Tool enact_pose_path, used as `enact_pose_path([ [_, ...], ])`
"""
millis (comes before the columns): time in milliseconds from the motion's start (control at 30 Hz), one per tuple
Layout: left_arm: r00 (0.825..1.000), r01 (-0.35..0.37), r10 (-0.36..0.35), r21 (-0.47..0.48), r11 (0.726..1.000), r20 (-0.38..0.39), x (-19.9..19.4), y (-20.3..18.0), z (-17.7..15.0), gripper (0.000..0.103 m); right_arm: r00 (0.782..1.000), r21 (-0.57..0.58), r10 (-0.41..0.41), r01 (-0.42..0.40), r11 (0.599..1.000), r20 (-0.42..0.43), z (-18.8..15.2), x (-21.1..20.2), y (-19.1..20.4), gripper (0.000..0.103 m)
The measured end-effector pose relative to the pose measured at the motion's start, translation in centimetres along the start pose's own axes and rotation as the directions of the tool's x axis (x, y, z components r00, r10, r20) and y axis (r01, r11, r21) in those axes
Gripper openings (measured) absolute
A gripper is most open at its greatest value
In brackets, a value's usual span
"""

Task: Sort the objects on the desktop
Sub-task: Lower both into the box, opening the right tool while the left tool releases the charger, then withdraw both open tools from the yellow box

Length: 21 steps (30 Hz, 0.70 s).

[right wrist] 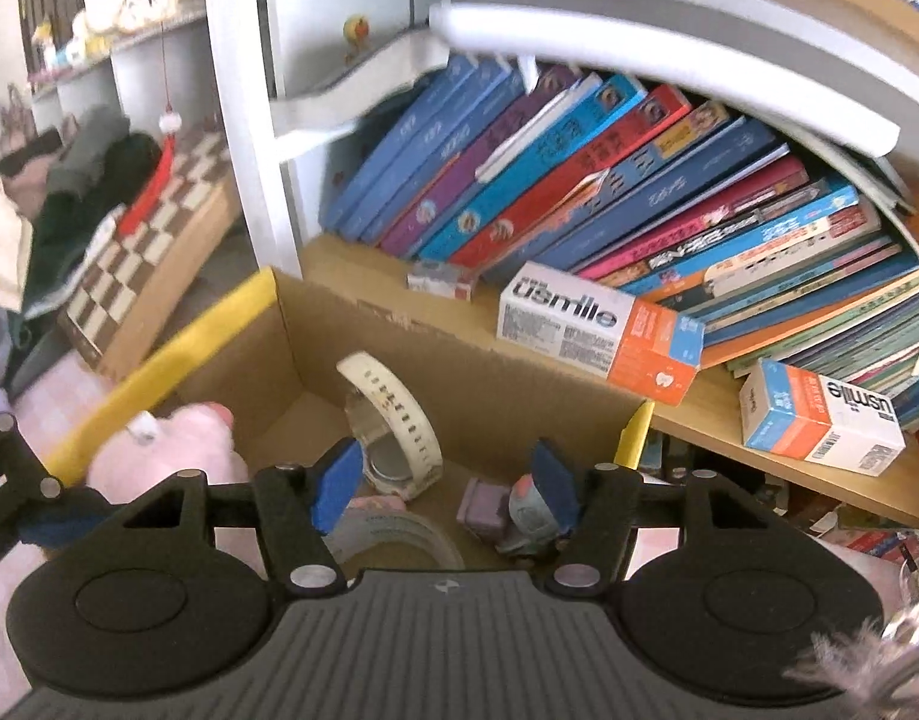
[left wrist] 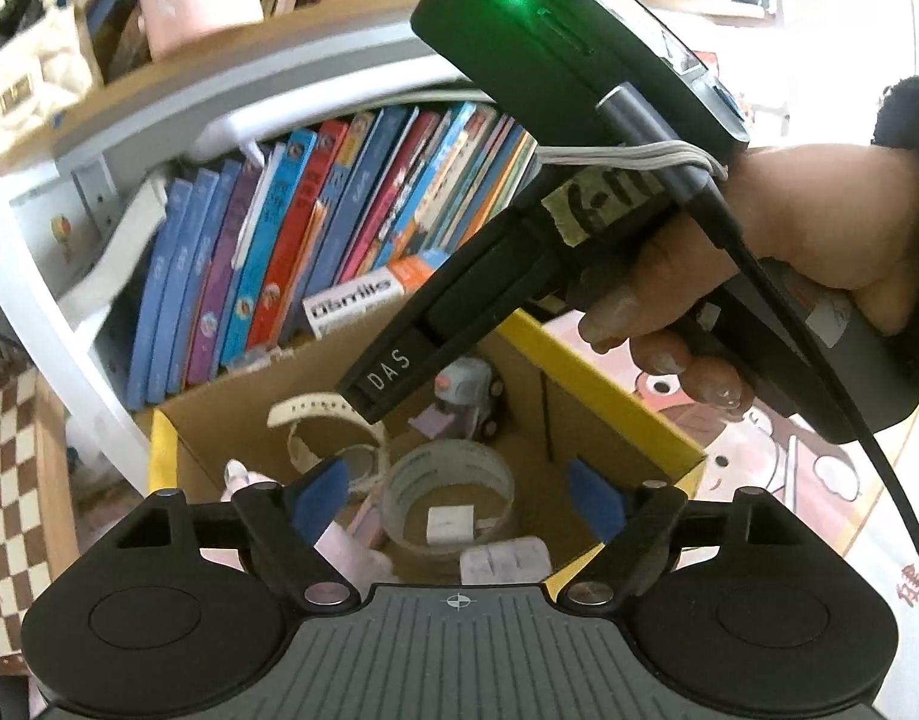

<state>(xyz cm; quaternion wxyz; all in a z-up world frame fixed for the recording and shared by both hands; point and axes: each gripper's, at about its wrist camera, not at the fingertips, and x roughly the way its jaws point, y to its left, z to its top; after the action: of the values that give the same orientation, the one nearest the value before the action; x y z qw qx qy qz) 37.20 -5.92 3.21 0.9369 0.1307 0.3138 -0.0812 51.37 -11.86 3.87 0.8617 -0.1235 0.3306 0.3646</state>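
An open cardboard box [left wrist: 609, 384] with a yellow rim holds a clear tape roll [left wrist: 453, 492], a white watch [left wrist: 324, 414], a small grey-purple toy [left wrist: 468, 390] and pink items. My left gripper [left wrist: 459, 498] hangs open above the tape roll with nothing between its blue pads. In the right wrist view, my right gripper [right wrist: 446, 480] is open over the same box [right wrist: 159, 360], above the tape roll [right wrist: 399, 534]. The toy [right wrist: 519, 516] sits by its right pad, the watch [right wrist: 393, 420] lies just beyond, and a pink plush [right wrist: 165, 450] is at left.
A hand [left wrist: 789, 228] holds the right tool over the box from the right. Behind the box a shelf of leaning books [right wrist: 579, 180] carries two toothpaste cartons [right wrist: 597, 330]. A checkered board [right wrist: 147, 240] stands at left. A pink cartoon mat [left wrist: 789, 450] lies to the right.
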Motion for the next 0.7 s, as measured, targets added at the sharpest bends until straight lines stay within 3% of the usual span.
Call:
enact_pose_path([
  [367, 0.997, -0.048, 0.051, -0.049, 0.998, 0.063, -6.2, 0.3, -1.5, 0.091, 0.987, 0.075, -0.012, 0.0, 0.997, 0.158, -1.6, -8.1, 0.9, 0.067],
  [700, 0.987, -0.118, 0.133, -0.158, 0.98, 0.088, -12.7, 1.0, -5.1, 0.096, 0.973, 0.152, -0.114, 0.085, 0.985, 0.198, -6.2, -14.6, 3.5, 0.069],
])
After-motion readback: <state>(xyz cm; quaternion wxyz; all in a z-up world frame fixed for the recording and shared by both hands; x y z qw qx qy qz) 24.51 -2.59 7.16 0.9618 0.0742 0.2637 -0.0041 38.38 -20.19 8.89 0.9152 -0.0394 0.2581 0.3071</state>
